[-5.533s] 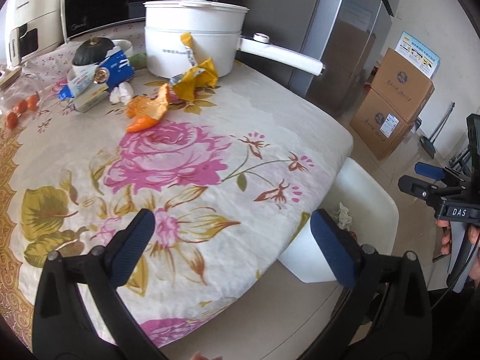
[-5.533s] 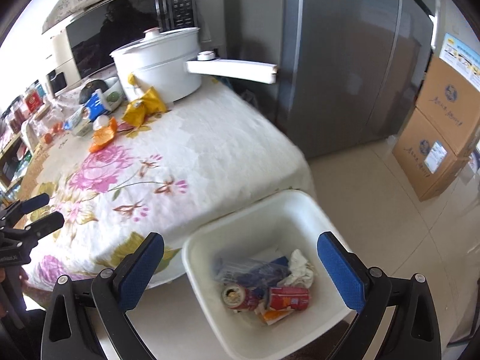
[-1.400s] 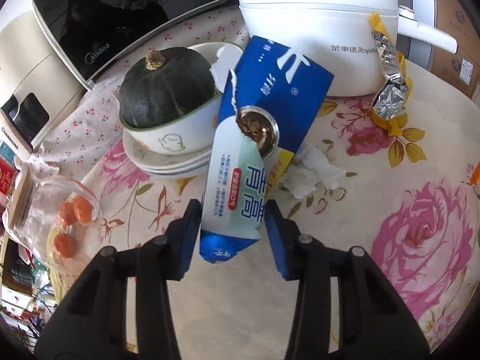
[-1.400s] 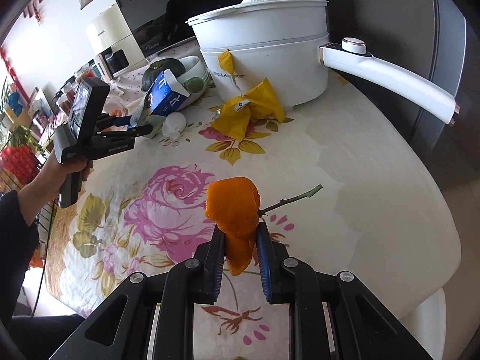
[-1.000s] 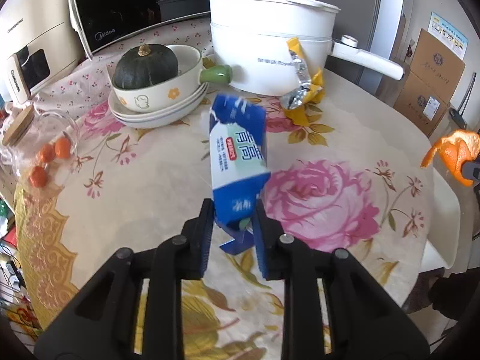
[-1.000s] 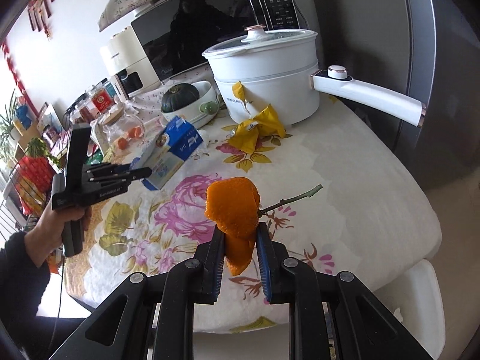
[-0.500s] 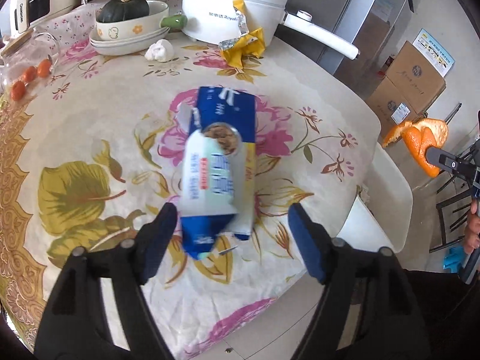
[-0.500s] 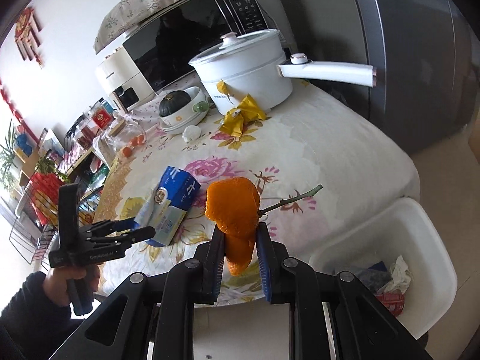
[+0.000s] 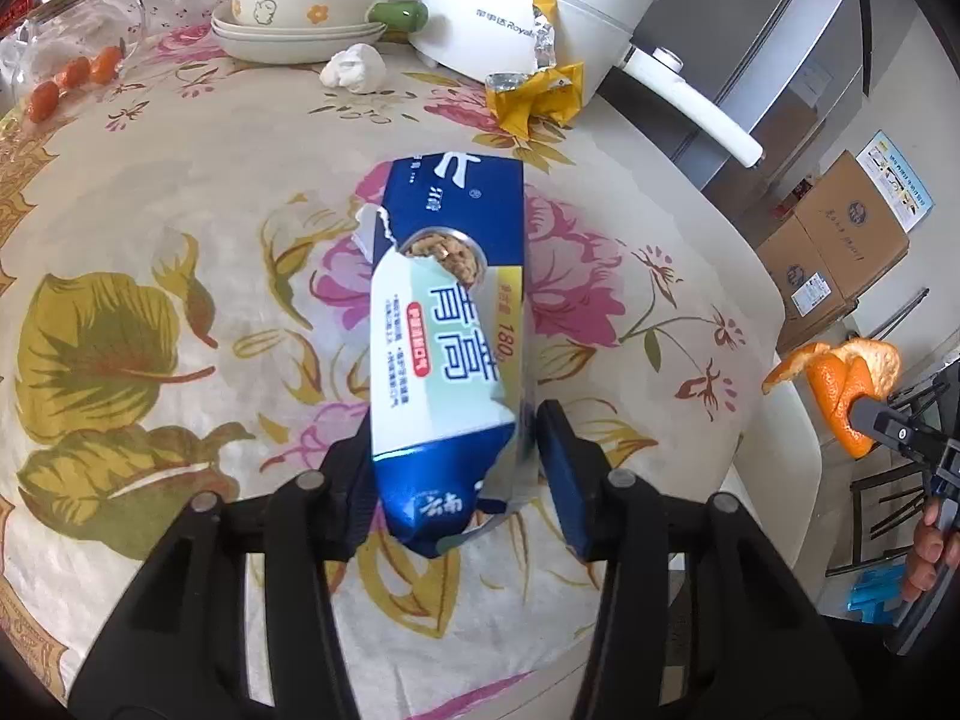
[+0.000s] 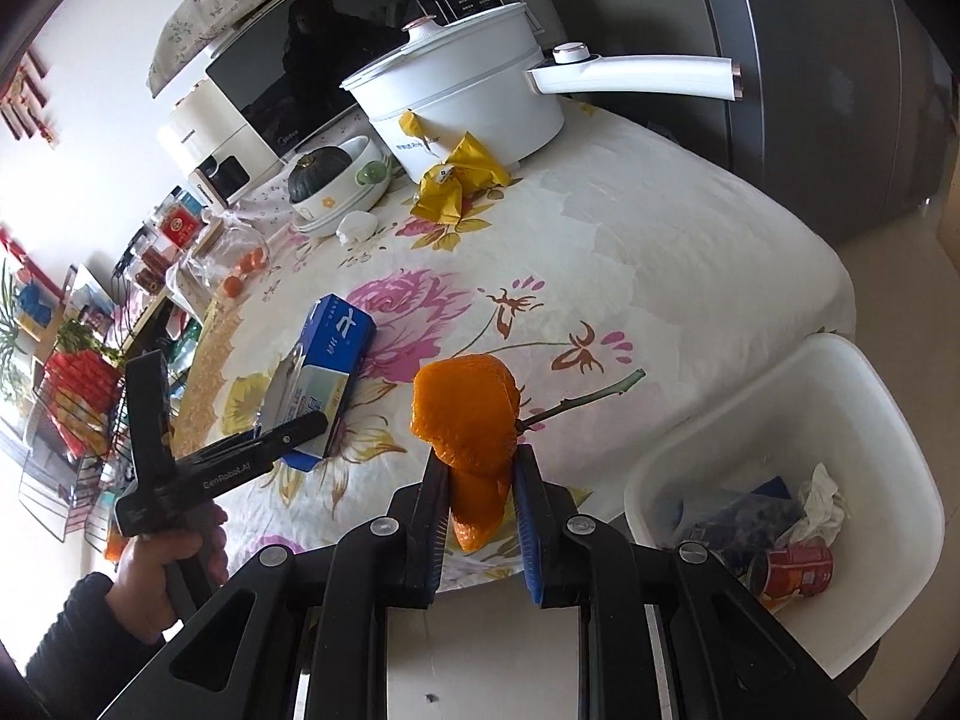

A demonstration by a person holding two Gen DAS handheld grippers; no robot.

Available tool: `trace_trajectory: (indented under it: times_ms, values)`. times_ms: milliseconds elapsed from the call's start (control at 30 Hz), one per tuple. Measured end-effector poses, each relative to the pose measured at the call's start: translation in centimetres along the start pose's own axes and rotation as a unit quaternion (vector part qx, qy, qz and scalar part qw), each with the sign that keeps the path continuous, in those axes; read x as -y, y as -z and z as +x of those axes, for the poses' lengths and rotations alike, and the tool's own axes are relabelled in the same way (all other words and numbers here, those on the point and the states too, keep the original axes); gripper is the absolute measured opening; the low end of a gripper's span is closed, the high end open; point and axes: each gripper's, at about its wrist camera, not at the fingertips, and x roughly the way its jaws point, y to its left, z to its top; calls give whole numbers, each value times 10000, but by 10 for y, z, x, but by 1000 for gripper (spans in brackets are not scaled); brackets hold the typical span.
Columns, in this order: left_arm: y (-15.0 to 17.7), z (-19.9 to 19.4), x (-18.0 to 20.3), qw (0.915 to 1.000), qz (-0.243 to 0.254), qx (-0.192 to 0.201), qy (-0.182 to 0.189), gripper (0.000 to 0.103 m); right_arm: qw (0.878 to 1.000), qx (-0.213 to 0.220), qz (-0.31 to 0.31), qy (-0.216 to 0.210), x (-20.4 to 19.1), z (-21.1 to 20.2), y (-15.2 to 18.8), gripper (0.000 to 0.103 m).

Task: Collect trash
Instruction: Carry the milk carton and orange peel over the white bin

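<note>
The blue carton [image 9: 447, 324] lies flat on the flowered tablecloth [image 9: 180, 192], long axis running away from the left gripper [image 9: 450, 468], whose closing jaws bracket its near end. The right gripper [image 10: 477, 480] pinches orange peel [image 10: 471, 420] upright beside the white bin [image 10: 840, 408].

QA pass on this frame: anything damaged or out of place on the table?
The blue box lies flat mid-table with a torn flap, between the closing left gripper. A yellow wrapper leans crumpled against the white pot.
</note>
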Motion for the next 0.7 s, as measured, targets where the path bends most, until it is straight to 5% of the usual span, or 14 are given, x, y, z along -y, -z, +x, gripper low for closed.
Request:
trace_trajectory:
  times_ms: [700]
  values:
    - [7,-16,120,9862,1387,207,876,42,9947,404,804,507,90,-61,17,21]
